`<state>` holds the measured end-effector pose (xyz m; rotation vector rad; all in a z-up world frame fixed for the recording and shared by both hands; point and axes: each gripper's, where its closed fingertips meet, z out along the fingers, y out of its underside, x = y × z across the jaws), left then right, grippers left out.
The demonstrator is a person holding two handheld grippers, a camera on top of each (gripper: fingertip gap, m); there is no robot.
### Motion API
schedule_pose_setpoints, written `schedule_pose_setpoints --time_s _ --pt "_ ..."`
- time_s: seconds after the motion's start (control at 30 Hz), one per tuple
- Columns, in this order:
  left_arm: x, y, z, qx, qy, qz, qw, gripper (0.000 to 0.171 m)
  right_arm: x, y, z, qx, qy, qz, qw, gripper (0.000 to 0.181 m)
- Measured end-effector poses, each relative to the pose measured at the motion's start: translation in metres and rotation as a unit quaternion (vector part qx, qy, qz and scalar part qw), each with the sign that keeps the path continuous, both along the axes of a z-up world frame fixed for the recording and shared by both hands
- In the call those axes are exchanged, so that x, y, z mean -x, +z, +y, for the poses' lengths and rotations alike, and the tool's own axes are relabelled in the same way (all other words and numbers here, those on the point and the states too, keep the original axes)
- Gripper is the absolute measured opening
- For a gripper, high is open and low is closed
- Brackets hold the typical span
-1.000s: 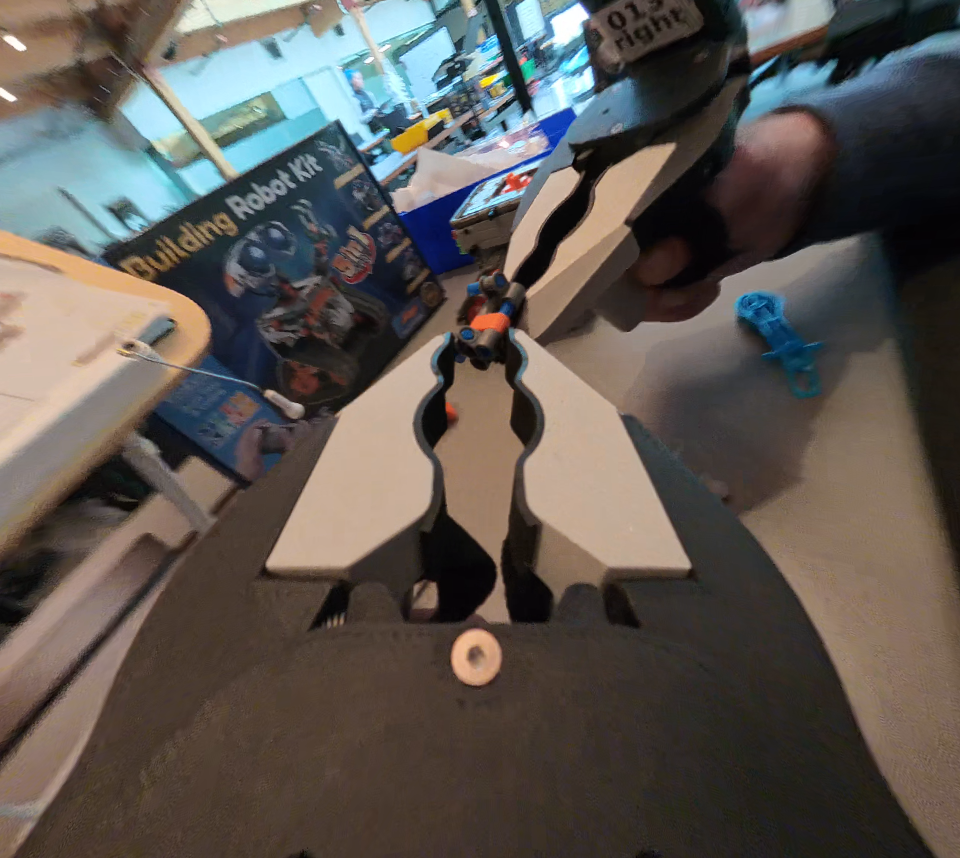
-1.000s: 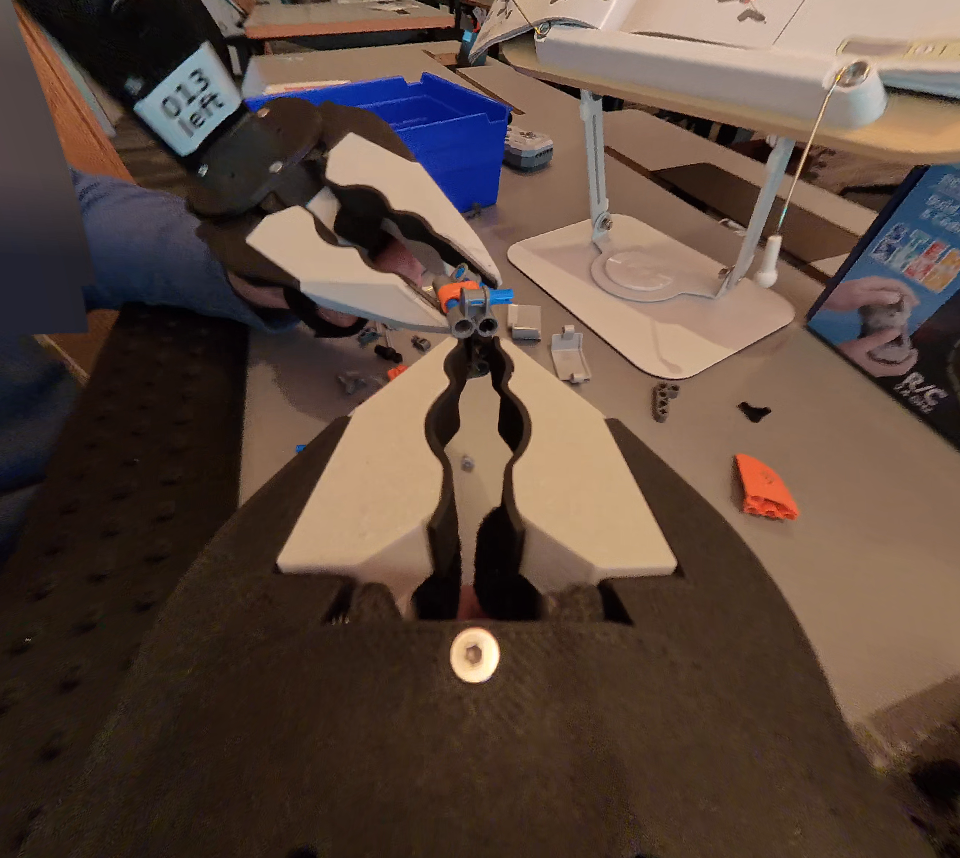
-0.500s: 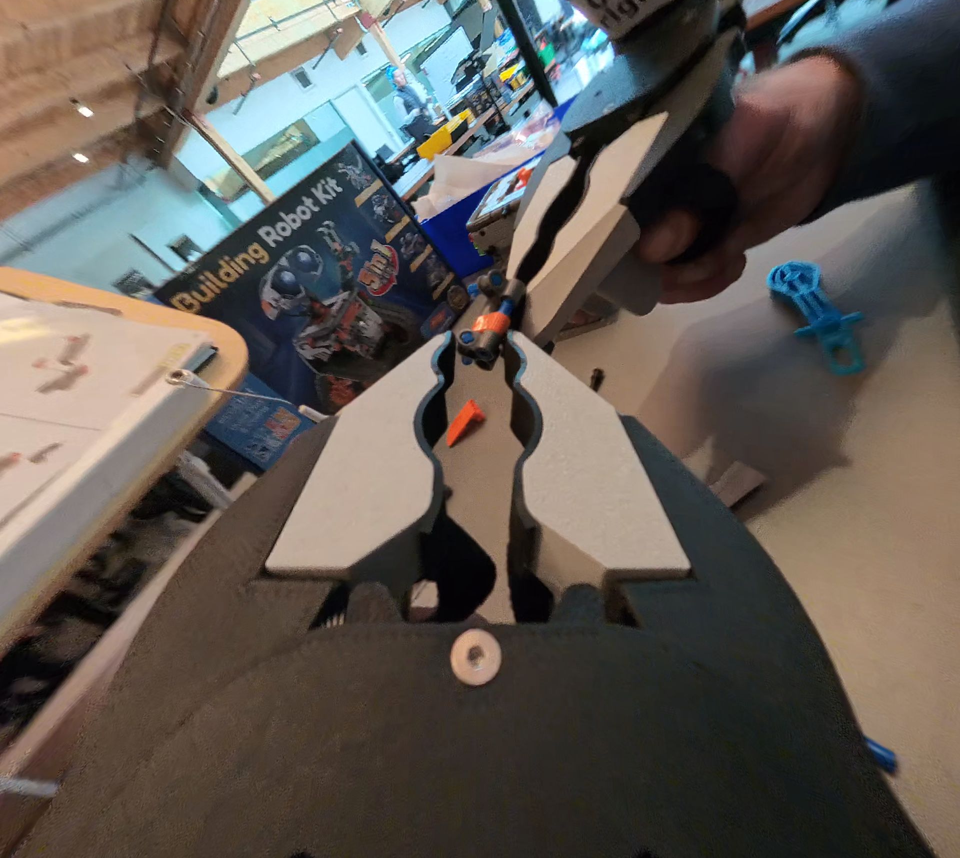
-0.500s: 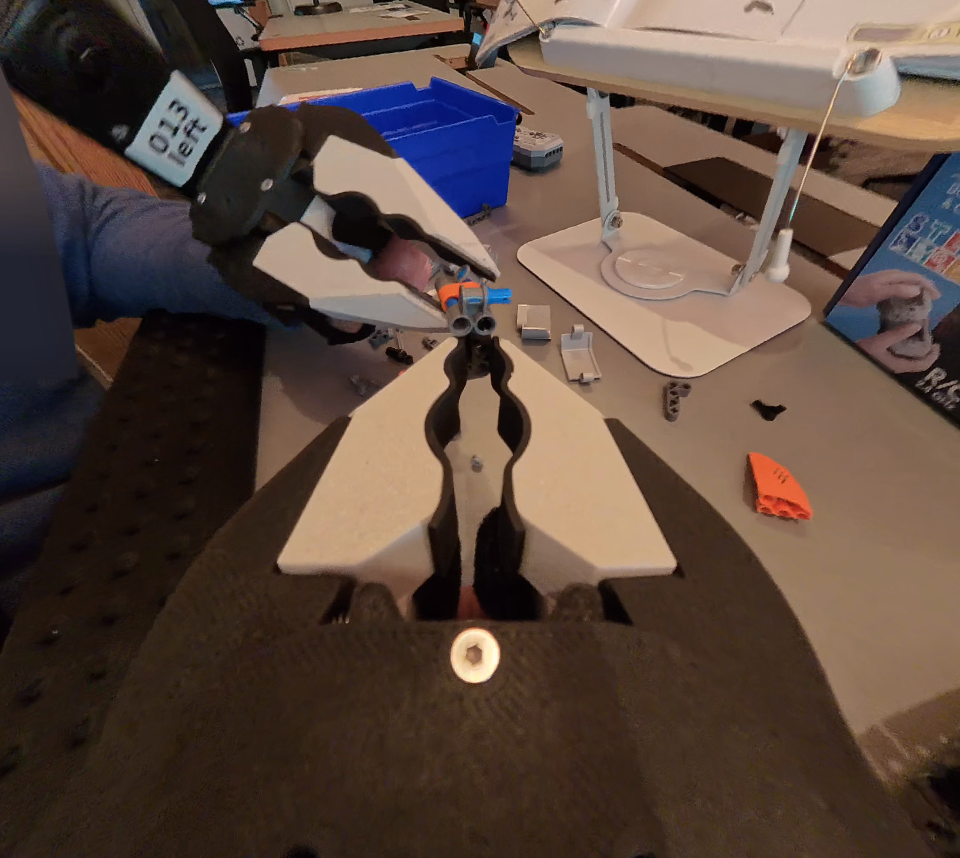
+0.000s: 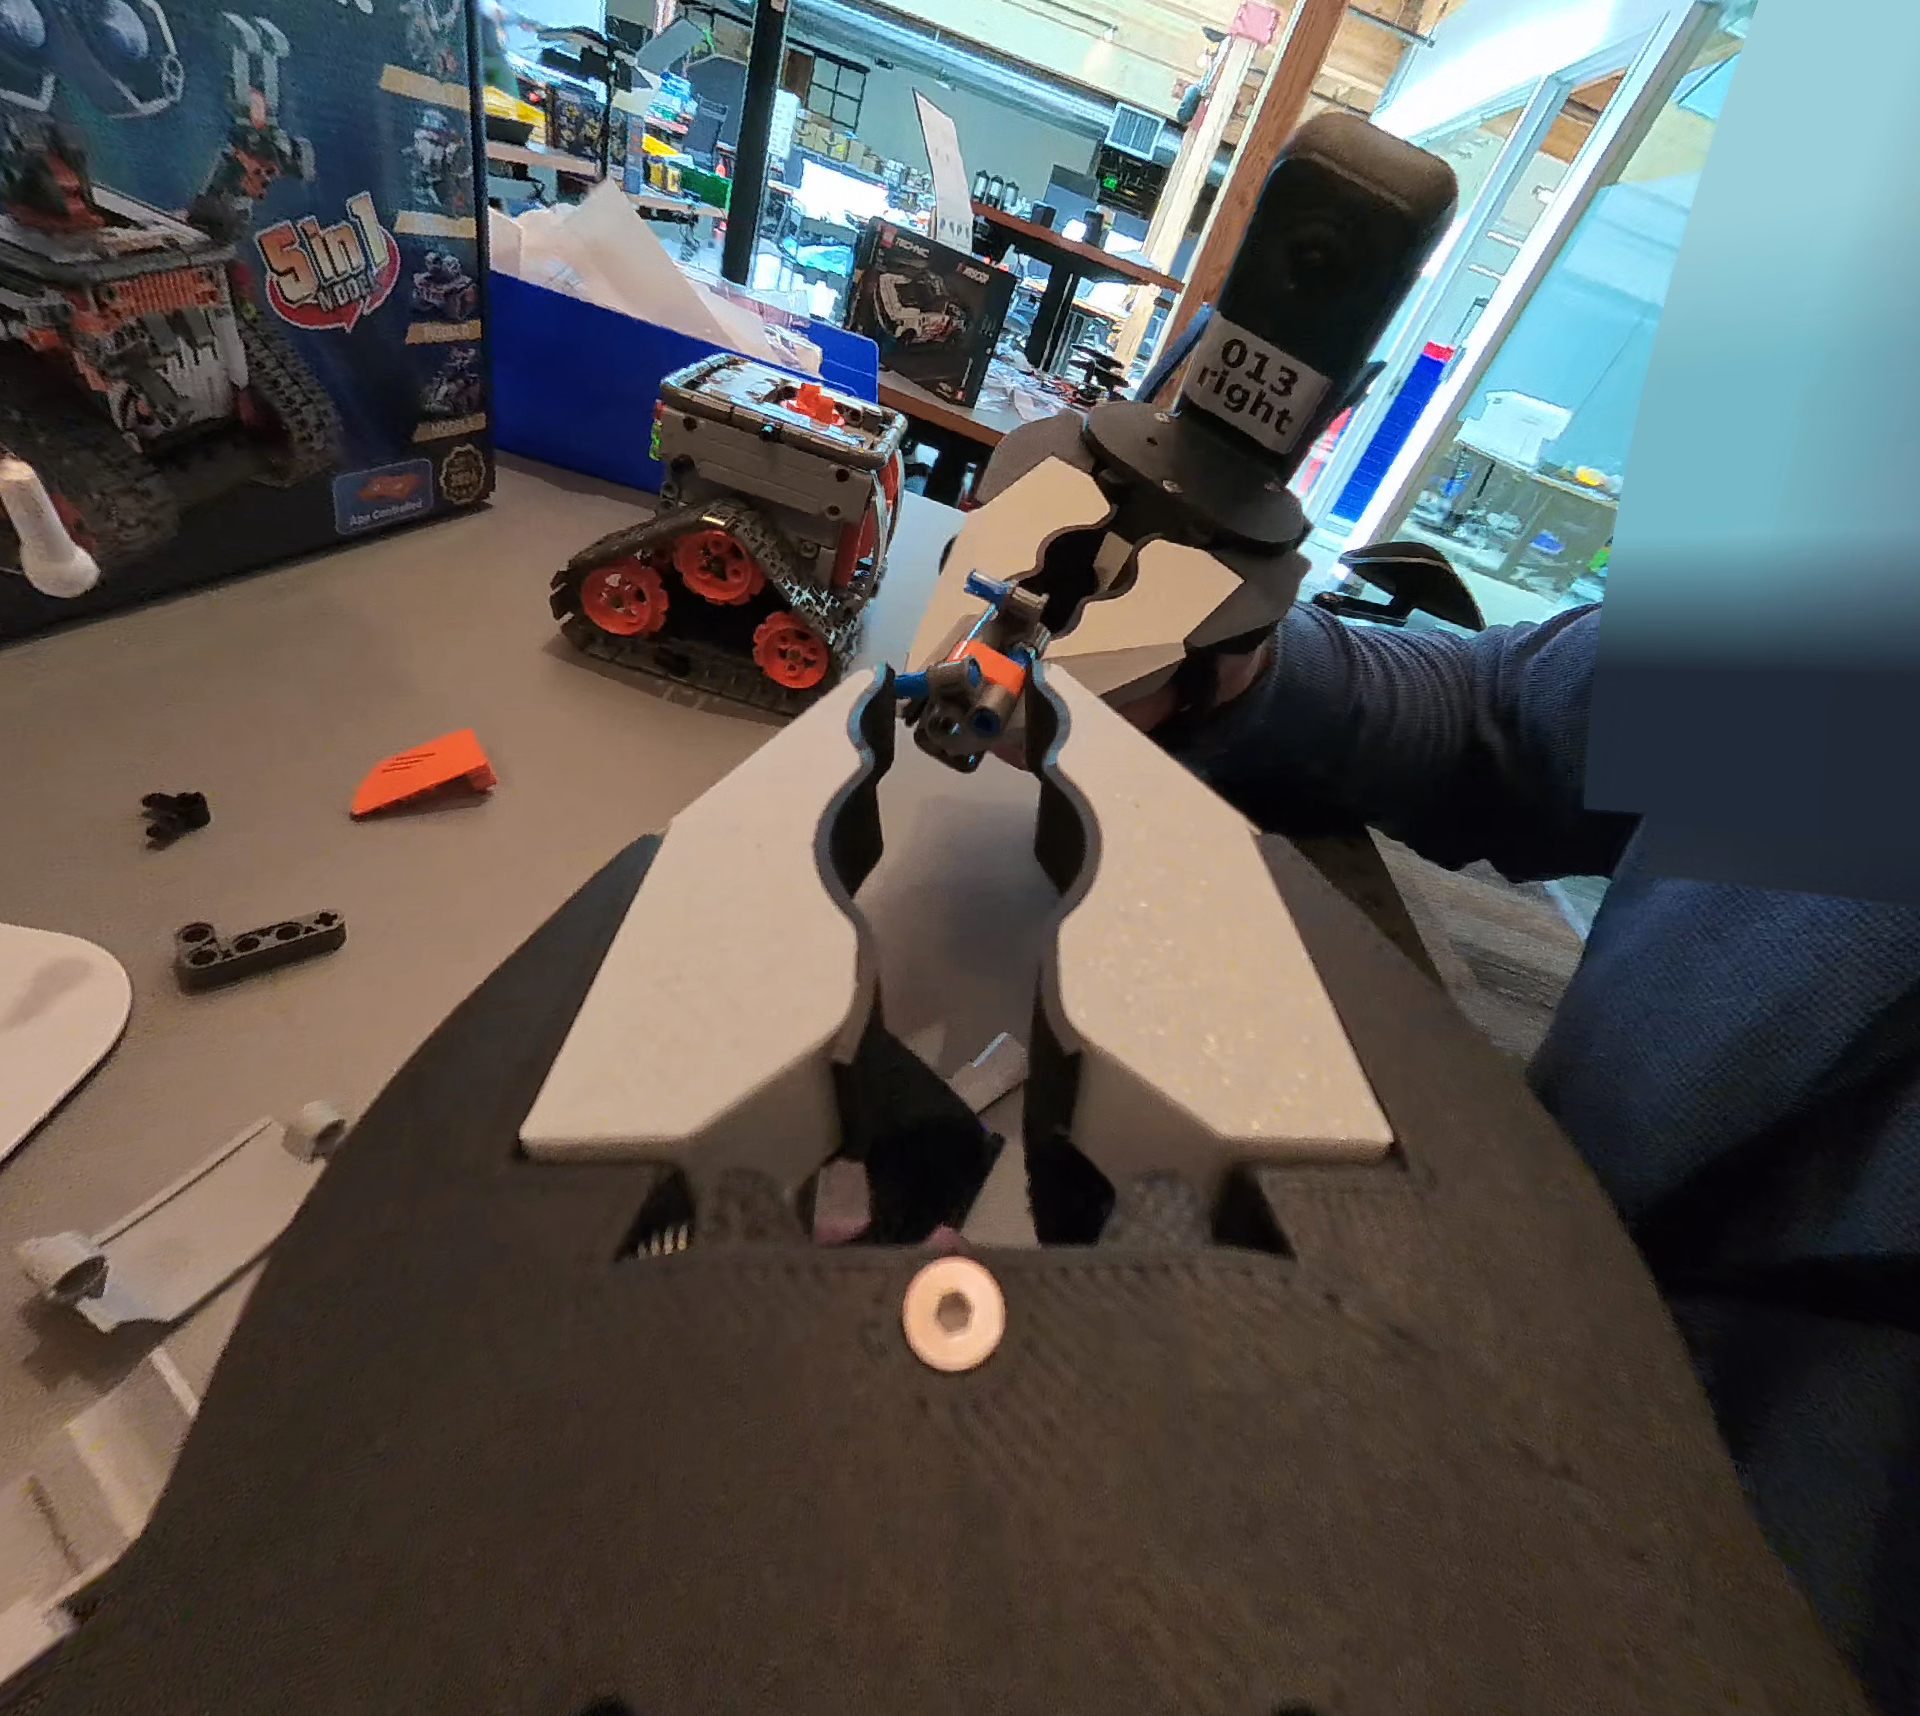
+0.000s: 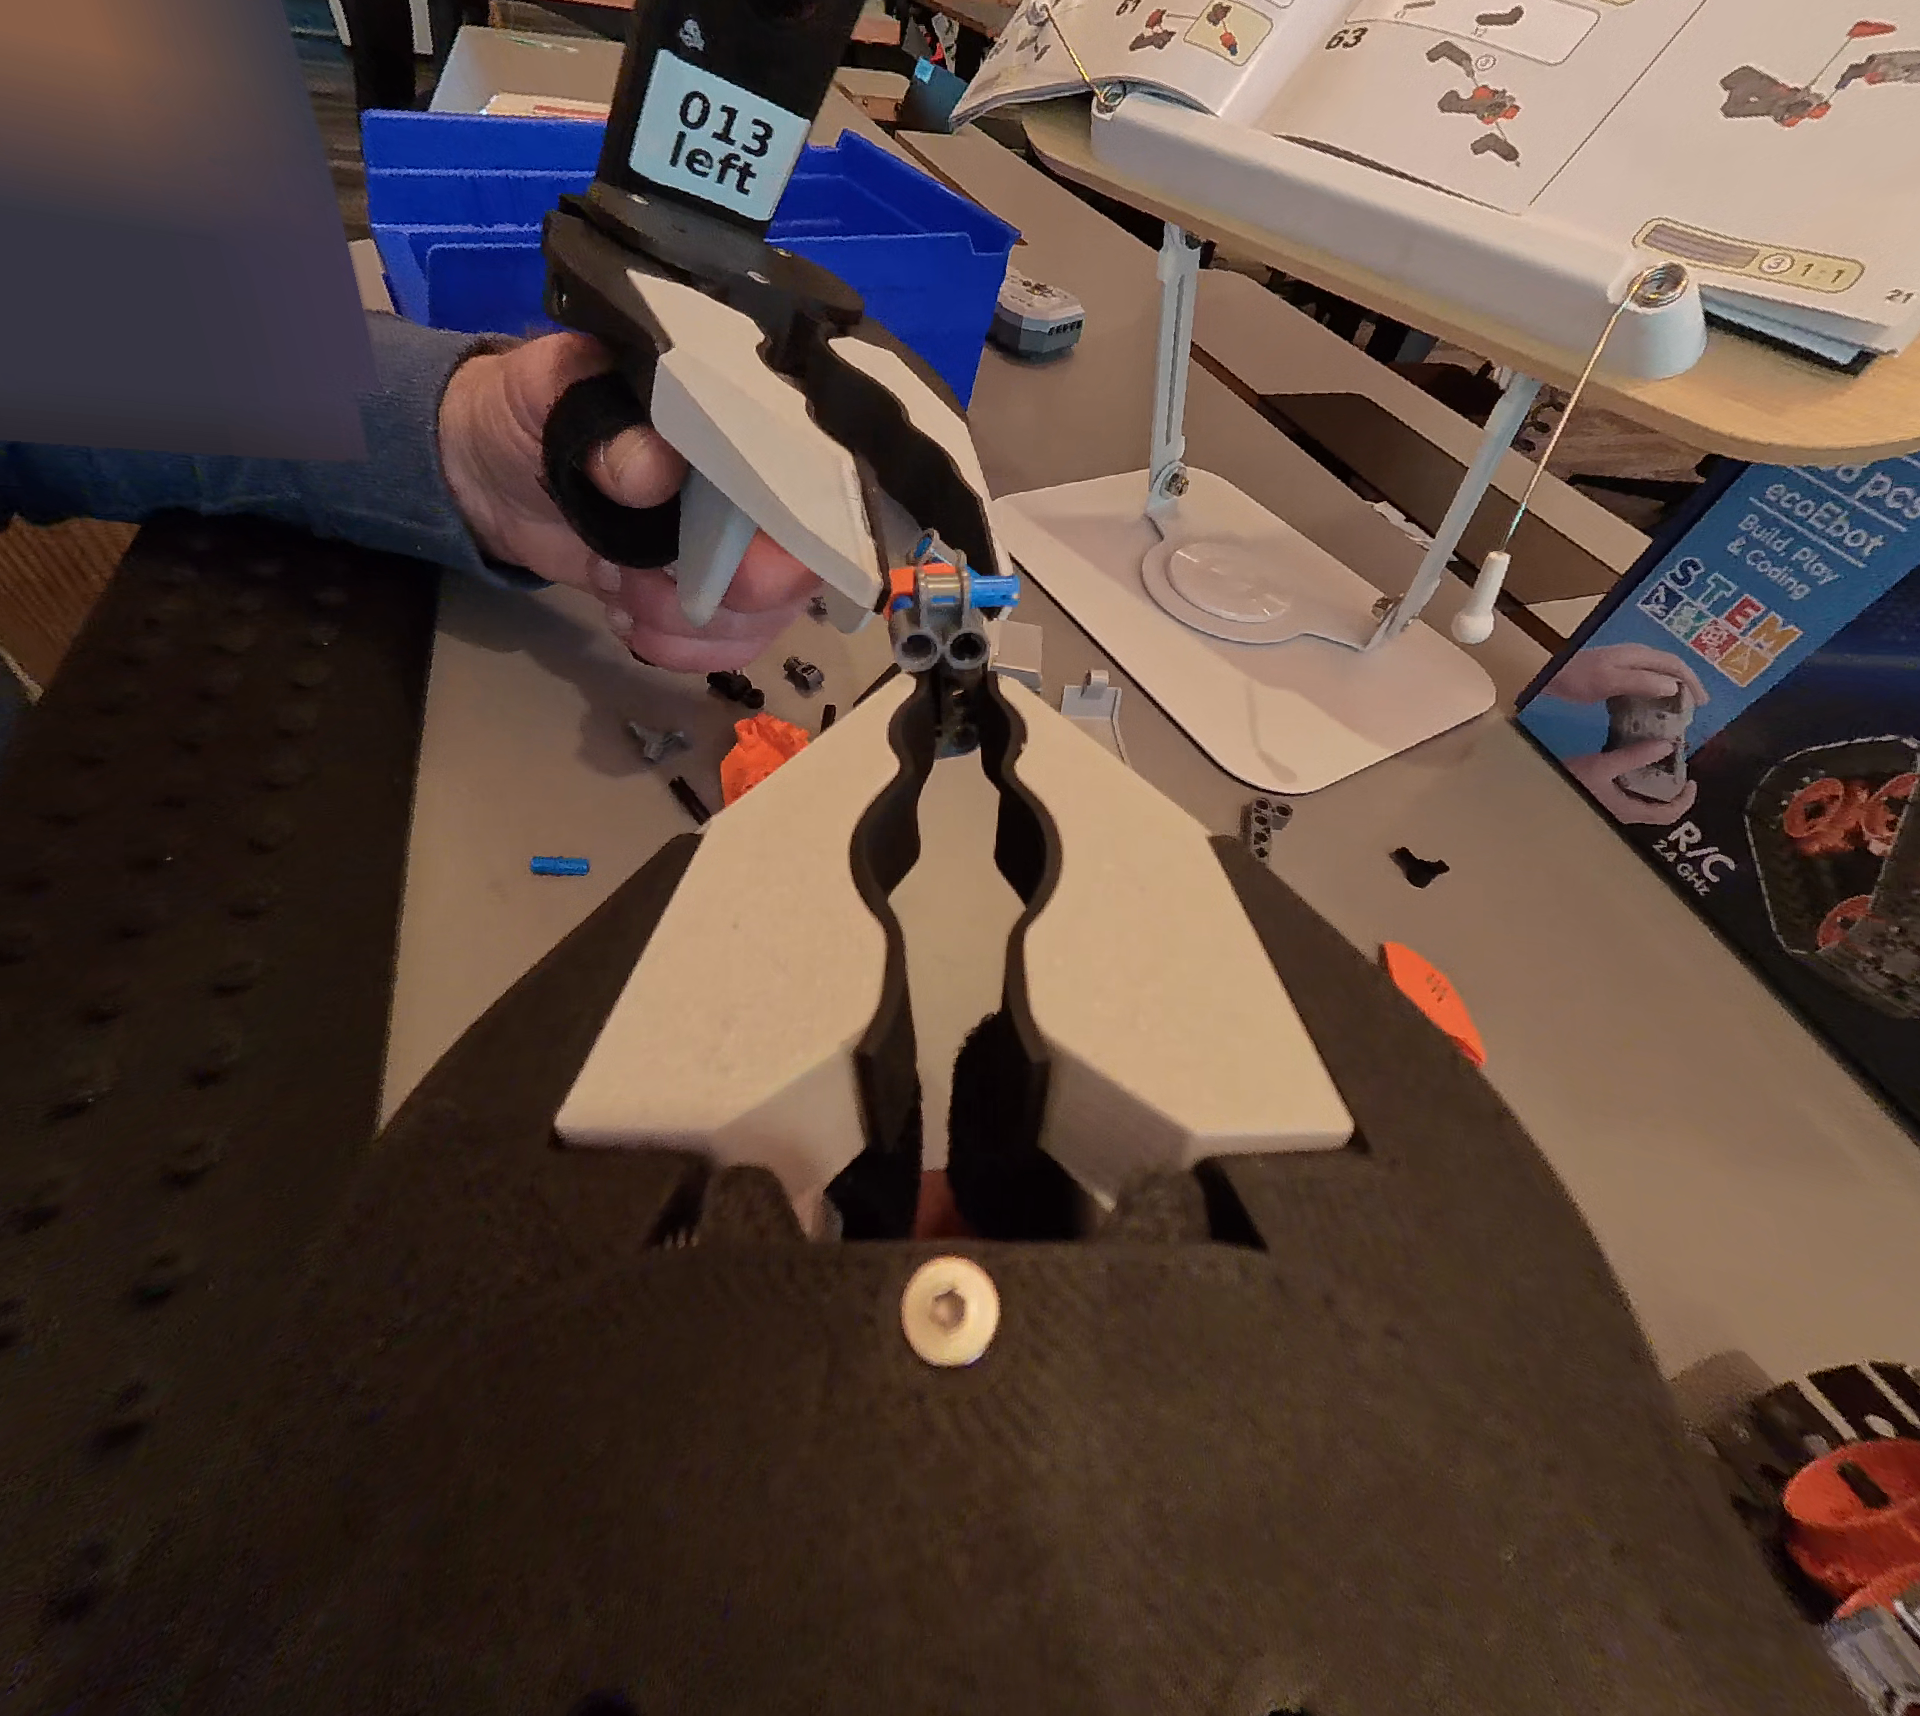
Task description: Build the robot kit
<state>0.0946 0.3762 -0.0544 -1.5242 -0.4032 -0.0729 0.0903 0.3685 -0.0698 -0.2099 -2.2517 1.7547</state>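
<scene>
A small toy piece [image 5: 971, 690] made of grey, orange and blue bits was up in the air above the table [image 5: 312, 679], between the two claws. The right claw [image 6: 948, 695] was pinching its grey end, with the two tips pressed on it from both sides. The left claw [image 5: 951, 700] had its tips around the other end, the one with the orange ring and blue pin. Its tips looked a bit more spread, and I could not tell if they were squeezing the piece or only touching it.

The piece was long and thin. It ran from the left claw's tips up and away into the right claw, so each claw had one end and both were just as near.

Behind the piece sat a toy tank [image 5: 748, 544] with orange wheels. Left of the tank stood a big dark box [image 5: 239, 212], and behind the tank was a blue bin [image 5: 582, 388]. Nearer than the tank, to its left, lay an orange wedge [image 5: 421, 773], a black bar [image 5: 260, 944] and a tiny black bit [image 5: 175, 814]. In the right view, a book [image 6: 1507, 4] lay open on a white stand [image 6: 1247, 627] to the right of the piece.
</scene>
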Motion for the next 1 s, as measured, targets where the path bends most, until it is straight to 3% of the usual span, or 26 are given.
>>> schedule_pose_setpoints --time_s 0.1,0.27,0.4,0.53,0.7,0.9,1.0 --pt "0.0 0.002 0.0 0.028 0.034 0.086 0.995 0.023 0.0 0.001 0.0 0.015 0.006 -0.032 0.999 0.006" --pt "-0.002 0.008 0.0 0.073 0.087 0.225 0.968 0.022 -0.003 0.005 0.0 0.033 0.017 -0.062 0.997 0.006" --pt "-0.002 0.009 0.0 0.113 0.123 0.318 0.933 0.022 -0.003 0.004 -0.001 0.043 0.026 -0.1 0.994 0.007" --pt "-0.004 0.01 0.0 0.163 0.152 0.423 0.878 0.022 -0.005 0.002 -0.001 0.051 0.036 -0.138 0.988 0.007" --pt "0.002 0.01 -0.003 0.156 0.154 0.389 0.895 0.024 -0.005 0.005 -0.001 0.059 0.035 -0.15 0.986 0.006" --pt "-0.005 0.01 -0.001 0.238 0.185 0.547 0.781 0.023 0.0 -0.003 0.001 0.039 0.016 -0.169 0.985 0.006" --pt "-0.001 -0.002 0.005 0.289 0.185 0.568 0.748 0.015 -0.002 -0.008 -0.002 0.016 0.008 -0.15 0.988 0.006"
